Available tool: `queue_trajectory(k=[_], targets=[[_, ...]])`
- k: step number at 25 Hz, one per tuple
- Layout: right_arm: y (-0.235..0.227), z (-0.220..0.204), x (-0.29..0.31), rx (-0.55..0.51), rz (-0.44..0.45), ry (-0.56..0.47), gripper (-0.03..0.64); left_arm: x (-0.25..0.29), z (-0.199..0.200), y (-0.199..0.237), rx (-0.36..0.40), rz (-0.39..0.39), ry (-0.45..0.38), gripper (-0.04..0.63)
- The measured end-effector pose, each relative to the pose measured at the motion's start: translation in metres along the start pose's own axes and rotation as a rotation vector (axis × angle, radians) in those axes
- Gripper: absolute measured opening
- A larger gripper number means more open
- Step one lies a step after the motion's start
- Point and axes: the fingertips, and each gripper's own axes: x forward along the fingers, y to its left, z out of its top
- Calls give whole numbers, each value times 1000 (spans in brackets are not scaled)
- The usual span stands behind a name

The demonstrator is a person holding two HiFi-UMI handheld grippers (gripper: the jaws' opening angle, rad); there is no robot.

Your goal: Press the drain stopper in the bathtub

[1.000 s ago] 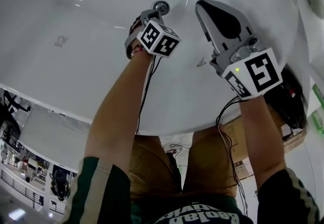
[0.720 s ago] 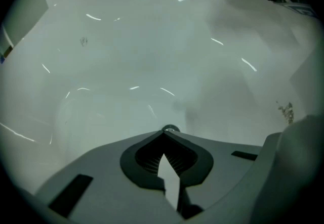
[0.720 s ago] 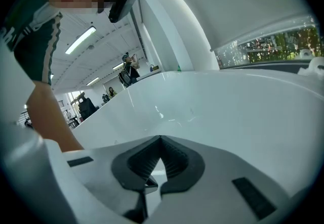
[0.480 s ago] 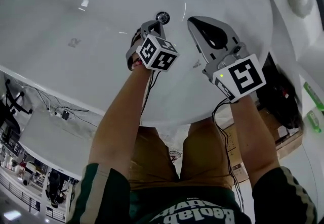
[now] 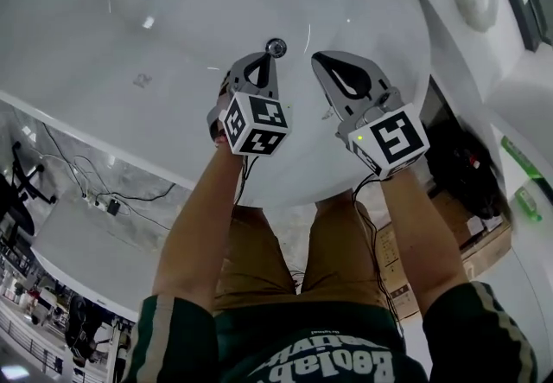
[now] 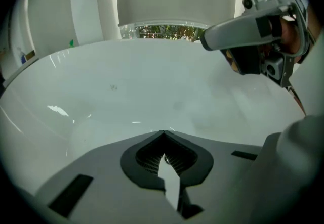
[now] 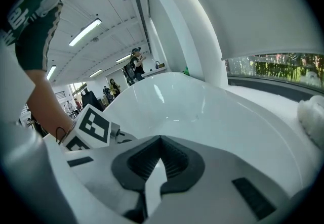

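Our left gripper (image 5: 266, 60) sits just short of the drain stopper (image 5: 276, 46), right gripper (image 5: 321, 61) beside; both jaws clenched, empty; shirt print (image 5: 346, 366) illegible.

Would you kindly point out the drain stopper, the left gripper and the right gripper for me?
drain stopper (image 5: 276, 47), head view, its metal cap.
left gripper (image 5: 269, 56), head view, closed jaw tips.
right gripper (image 5: 316, 58), head view, closed jaw tips.
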Motion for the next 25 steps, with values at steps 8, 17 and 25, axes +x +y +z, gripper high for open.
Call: queue_trajectory(k=[8, 17, 25], targets=[[20, 39, -24, -16, -6, -17, 12, -82, 49, 11, -34, 17, -128, 3], [61, 115, -54, -52, -13, -57, 12, -179, 107, 34, -54, 34, -270, 3], [83, 190, -91, -118, -35, -104, 12, -261, 145, 38, -48, 49, -354, 3]])
